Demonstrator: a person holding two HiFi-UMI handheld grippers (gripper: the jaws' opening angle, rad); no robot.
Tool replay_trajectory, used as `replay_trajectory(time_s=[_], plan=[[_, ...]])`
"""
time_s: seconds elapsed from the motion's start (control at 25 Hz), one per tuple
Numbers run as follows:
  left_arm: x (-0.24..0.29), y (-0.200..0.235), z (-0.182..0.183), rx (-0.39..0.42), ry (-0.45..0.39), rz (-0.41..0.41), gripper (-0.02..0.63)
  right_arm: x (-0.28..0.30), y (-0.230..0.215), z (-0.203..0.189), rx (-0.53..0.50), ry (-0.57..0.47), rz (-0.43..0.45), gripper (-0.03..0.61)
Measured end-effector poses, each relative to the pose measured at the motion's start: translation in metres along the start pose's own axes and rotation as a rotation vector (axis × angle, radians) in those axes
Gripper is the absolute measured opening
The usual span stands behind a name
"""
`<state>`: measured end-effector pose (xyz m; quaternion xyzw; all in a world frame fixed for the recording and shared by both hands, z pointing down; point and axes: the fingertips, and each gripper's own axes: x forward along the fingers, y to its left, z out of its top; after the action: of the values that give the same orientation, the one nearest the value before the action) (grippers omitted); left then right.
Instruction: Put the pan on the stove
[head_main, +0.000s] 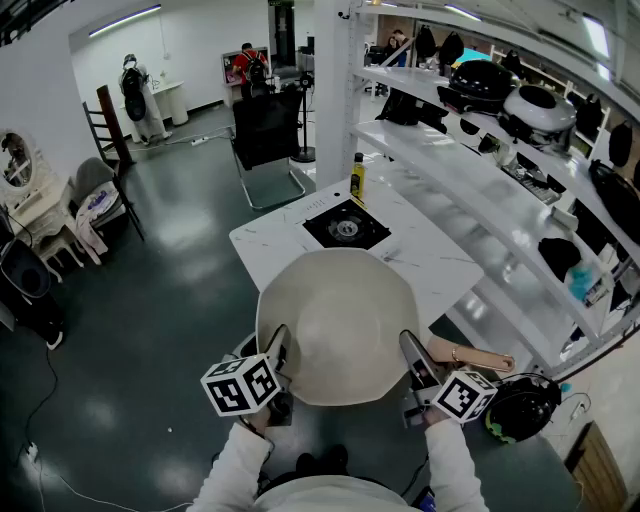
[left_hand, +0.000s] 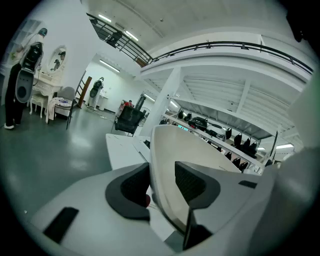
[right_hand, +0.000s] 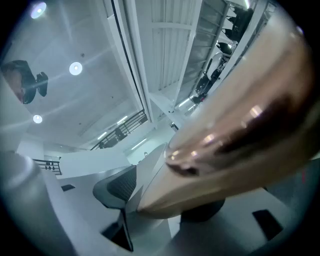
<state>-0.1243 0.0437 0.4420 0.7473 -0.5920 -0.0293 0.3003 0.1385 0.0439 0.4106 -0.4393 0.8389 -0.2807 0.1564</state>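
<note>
A large cream pan (head_main: 340, 320) hangs in the air over the near edge of the white table (head_main: 270, 245), held from both sides. My left gripper (head_main: 277, 352) is shut on the pan's left rim (left_hand: 167, 150), which runs between the two dark pads (left_hand: 192, 182). My right gripper (head_main: 414, 365) is shut on the pan where its rose-gold handle (head_main: 472, 357) joins the body; the handle (right_hand: 240, 135) fills the right gripper view. The black stove (head_main: 346, 228) is set into the table farther back, with nothing on it.
A yellow bottle (head_main: 357, 175) stands just behind the stove. White shelves (head_main: 470, 170) with dark cookware run along the right. A black chair (head_main: 267, 130) stands beyond the table. A black round object (head_main: 522, 405) lies low at the right.
</note>
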Motion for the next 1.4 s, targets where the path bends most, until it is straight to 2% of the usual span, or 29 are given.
replay_trajectory(time_s=[0.56, 0.8, 1.12, 1.4], plan=[[0.0, -0.012, -0.004, 0.005, 0.007, -0.028, 0.164, -0.015, -0.001, 0.006, -0.008, -0.028, -0.015, 0.284], [0.014, -0.014, -0.008, -0.001, 0.013, -0.023, 0.164, -0.01, -0.016, 0.009, -0.001, -0.02, -0.021, 0.284], [0.031, -0.013, -0.005, -0.006, -0.001, 0.0, 0.164, 0.008, -0.031, 0.016, 0.002, -0.005, 0.002, 0.284], [0.059, 0.003, 0.015, -0.001, 0.006, 0.009, 0.164, 0.046, -0.04, 0.019, 0.023, -0.005, 0.004, 0.281]])
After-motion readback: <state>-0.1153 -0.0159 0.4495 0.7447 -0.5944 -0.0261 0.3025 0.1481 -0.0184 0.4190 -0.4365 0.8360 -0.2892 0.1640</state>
